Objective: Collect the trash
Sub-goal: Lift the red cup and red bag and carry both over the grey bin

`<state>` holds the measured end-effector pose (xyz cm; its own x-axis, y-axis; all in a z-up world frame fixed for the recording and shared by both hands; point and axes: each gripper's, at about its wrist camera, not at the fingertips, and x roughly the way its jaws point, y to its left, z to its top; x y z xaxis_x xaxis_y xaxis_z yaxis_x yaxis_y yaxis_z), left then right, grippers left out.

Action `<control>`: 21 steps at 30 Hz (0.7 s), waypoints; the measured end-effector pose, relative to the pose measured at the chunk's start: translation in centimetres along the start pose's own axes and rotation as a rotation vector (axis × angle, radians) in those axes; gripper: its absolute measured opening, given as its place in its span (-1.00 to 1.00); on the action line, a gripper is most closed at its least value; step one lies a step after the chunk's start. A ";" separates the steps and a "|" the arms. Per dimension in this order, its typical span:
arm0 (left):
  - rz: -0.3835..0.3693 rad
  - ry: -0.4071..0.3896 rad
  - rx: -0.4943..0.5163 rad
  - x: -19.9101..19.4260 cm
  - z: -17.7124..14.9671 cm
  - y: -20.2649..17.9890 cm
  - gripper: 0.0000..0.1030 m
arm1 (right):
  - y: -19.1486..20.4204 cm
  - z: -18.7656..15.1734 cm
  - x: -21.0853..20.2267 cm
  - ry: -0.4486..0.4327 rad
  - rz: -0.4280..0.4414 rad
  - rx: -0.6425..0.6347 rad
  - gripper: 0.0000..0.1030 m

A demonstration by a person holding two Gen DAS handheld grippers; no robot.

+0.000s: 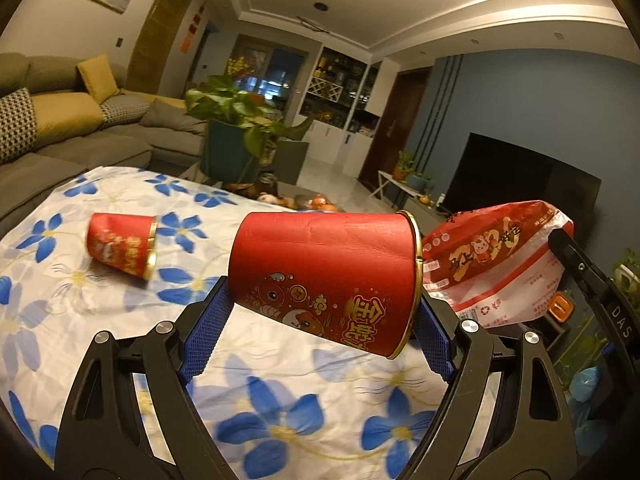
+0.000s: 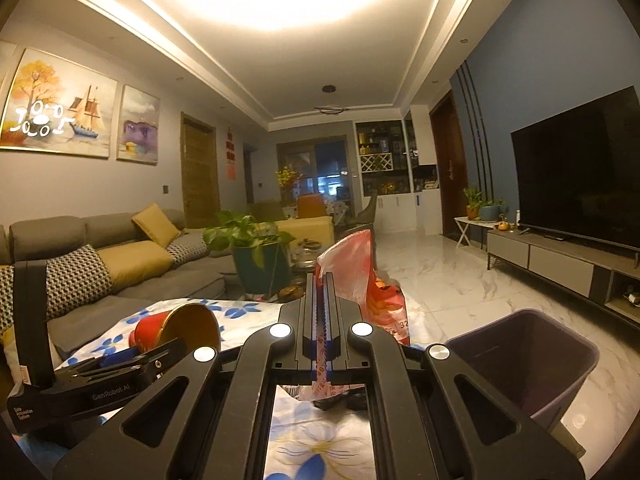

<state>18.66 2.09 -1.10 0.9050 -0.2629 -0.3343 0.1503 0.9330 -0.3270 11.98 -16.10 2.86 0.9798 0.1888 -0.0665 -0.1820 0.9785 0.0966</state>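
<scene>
Grey sofa point(image 2: 132, 264), blue wall point(image 2: 560, 60), marble floor point(image 2: 440, 280).

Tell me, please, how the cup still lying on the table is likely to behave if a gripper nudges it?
The cup lies on its side, so it would probably roll, curving because it tapers. It looks like thin paper, likely light and easily crushed. The cloth may slow it.

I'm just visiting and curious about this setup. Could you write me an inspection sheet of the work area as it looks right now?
Surface: table under a white cloth with blue flowers.
Job's things: red paper cup held sideways; second red cup lying on the cloth; red and white plastic bag; dark waste bin on the floor.
Clutter: nothing seen.
Grippers: left gripper clamps the cup; right gripper pinches the bag.
Cables: nothing seen.
Surroundings: sofa, potted plant, television.
</scene>
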 end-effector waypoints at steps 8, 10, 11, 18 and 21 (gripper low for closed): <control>-0.079 0.013 0.037 2.4 -0.1 -4.6 0.61 | -3.2 0.0 -1.3 -0.015 -0.085 0.005 -0.94; -0.100 0.018 0.044 3.1 -0.2 -5.9 0.61 | -4.2 0.0 -1.6 -0.020 -0.113 0.005 -0.94; -0.110 0.021 0.047 3.5 -0.3 -6.5 0.61 | -4.6 0.0 -1.6 -0.022 -0.126 0.005 -0.94; -0.181 0.039 0.077 6.7 -1.0 -11.6 0.61 | -8.6 -0.1 -1.9 -0.036 -0.238 0.007 -0.94; -0.202 0.041 0.096 8.1 -1.2 -13.8 0.61 | -10.2 -0.4 -1.8 -0.037 -0.284 0.004 -0.94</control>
<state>23.45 -13.19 -0.36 0.8362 -0.4544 -0.3071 0.3654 0.8791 -0.3059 12.07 -26.37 1.60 0.9939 -0.0959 -0.0553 0.1003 0.9915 0.0831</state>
